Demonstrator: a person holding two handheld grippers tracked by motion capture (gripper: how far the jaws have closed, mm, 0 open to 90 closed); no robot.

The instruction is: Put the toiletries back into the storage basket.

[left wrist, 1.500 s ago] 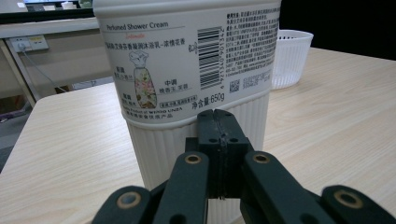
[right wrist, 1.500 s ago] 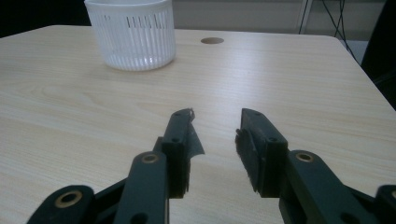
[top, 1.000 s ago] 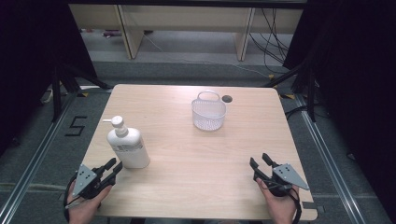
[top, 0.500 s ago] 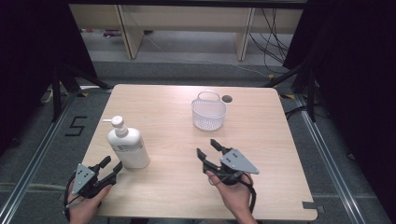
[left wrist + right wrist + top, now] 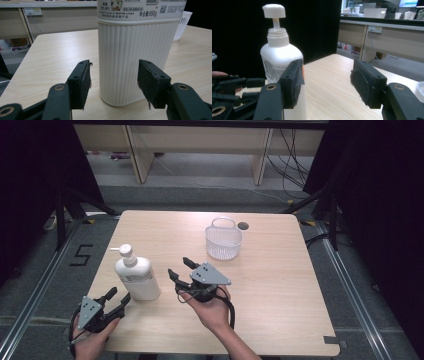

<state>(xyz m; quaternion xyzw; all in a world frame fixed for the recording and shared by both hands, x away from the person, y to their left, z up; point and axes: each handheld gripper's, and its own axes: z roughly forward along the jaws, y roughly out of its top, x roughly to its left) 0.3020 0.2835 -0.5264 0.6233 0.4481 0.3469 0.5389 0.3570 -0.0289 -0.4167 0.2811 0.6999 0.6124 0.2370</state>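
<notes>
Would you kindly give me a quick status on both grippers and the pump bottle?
Left gripper open, fingers short of pump bottle. Right gripper open, empty, beside bottle. Bottle upright on table. Basket far off, nothing blocking.

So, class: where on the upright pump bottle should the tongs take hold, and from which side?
Grip the ribbed lower body of the pump bottle, coming in level from the person's side as the open left tongs already face it. The body is tall, flat-sided and standing upright; the thin pump head on top would likely tip or slip.
</notes>
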